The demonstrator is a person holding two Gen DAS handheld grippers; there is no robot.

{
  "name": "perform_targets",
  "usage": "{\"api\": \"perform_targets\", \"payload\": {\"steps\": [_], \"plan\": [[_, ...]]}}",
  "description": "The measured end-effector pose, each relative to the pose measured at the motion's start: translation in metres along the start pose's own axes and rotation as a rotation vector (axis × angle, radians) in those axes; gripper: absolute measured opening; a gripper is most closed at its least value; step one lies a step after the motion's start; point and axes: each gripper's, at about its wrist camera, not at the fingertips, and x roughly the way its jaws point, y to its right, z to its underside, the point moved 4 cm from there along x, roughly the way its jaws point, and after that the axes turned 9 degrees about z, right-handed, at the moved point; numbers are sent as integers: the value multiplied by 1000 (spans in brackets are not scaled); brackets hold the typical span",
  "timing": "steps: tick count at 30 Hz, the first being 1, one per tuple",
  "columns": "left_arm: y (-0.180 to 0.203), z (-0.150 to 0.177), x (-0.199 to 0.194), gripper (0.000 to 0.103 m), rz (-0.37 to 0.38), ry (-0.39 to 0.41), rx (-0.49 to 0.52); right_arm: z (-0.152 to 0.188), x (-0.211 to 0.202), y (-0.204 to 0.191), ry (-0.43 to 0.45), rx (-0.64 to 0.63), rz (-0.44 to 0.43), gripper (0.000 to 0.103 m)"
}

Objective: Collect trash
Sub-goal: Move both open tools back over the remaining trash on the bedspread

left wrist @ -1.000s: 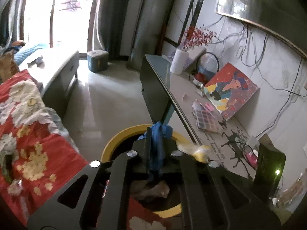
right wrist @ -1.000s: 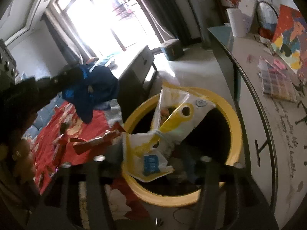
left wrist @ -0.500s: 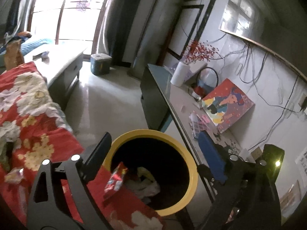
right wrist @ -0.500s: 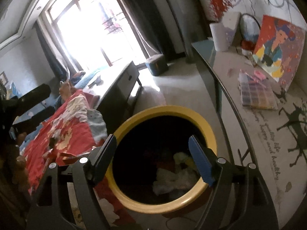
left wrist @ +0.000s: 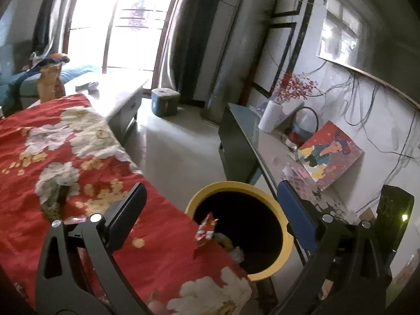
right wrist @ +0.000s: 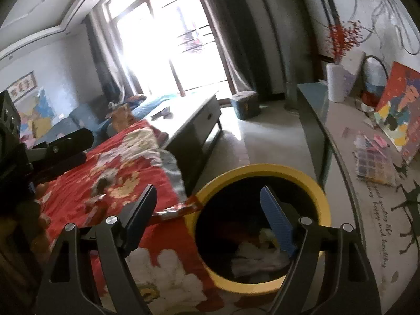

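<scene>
Both the left gripper (left wrist: pixel 211 208) and right gripper (right wrist: pixel 208 210) hang spread wide and empty above the yellow-rimmed bin (right wrist: pixel 321 199), where crumpled trash (right wrist: pixel 258 258) lies inside and a red wrapper (left wrist: pixel 206 227) perches at its rim beside the red floral blanket (left wrist: pixel 78 157).

Left gripper (left wrist: pixel 210 215): jaws spread wide, nothing between them; black finger at lower left of its frame, blue-padded finger at lower right.
Right gripper (right wrist: pixel 208 218): jaws likewise wide apart and empty; black finger lower left, blue-padded finger lower right of centre.
</scene>
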Motion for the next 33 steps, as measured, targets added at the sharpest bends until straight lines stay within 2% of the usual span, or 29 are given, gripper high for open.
{"api": "perform_targets", "payload": {"steps": [13,23,26,33], "plan": [[-48,16,-39,91,-87,32,-74,12,6,-63,-28,-149,-90,78],[-91,34,-66,91,-154,42,-160,23,16,-95,-52,-247,-123,78],[-103,41,-72,91,-173,36,-178,28,27,-101,-68,-286,-117,78],[-125,63,-80,91,-223,-13,-212,47,66,-107,-106,-370,-41,78]]}}
